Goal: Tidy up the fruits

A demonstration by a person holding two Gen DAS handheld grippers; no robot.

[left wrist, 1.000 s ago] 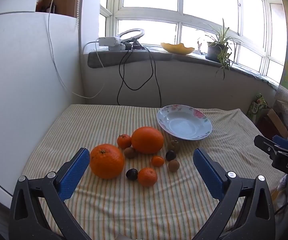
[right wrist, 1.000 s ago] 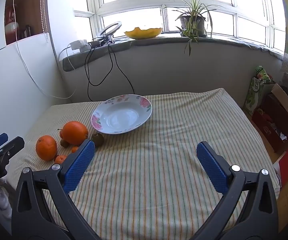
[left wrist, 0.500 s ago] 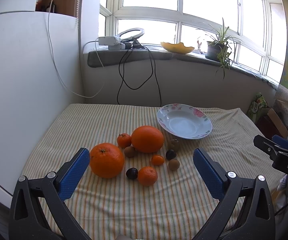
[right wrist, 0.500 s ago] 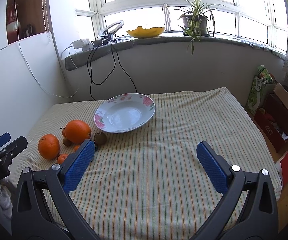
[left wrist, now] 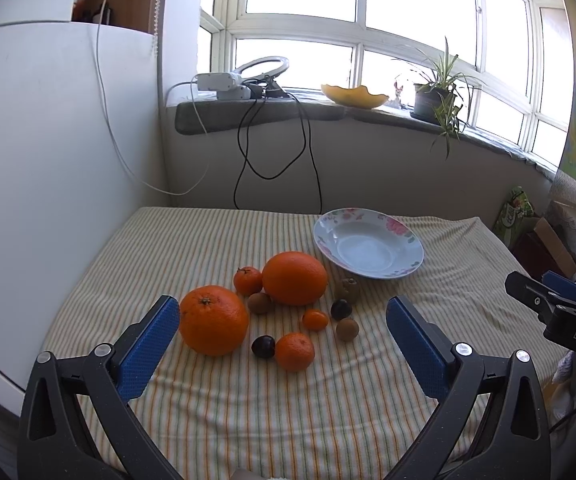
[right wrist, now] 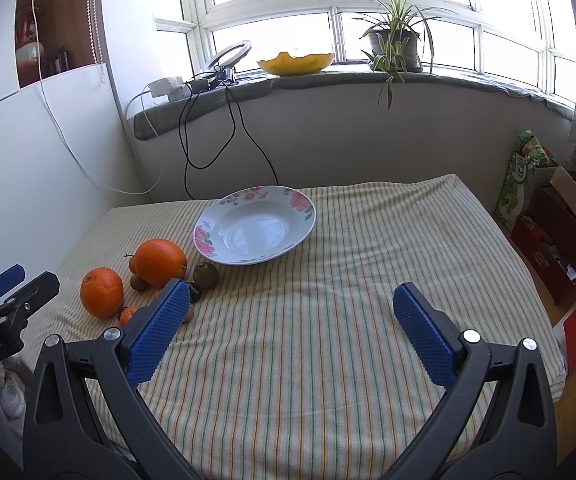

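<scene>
Hiding small fruits (right wrist: 192, 294) behind right claw (right wrist: 288, 332), left claw (left wrist: 282, 342) likewise spread empty.

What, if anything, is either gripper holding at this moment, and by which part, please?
Nothing is held. The left gripper and the right gripper are both open with only air between their fingers; all the fruit lies on the striped cloth.

From my right gripper (right wrist: 288, 320), its blue left pad (right wrist: 156, 332) covers part of the small fruits just beside the near orange (right wrist: 102, 292), so I cannot tell their kinds. My left gripper (right wrist: 4, 300) is cut off by the frame edge.
</scene>
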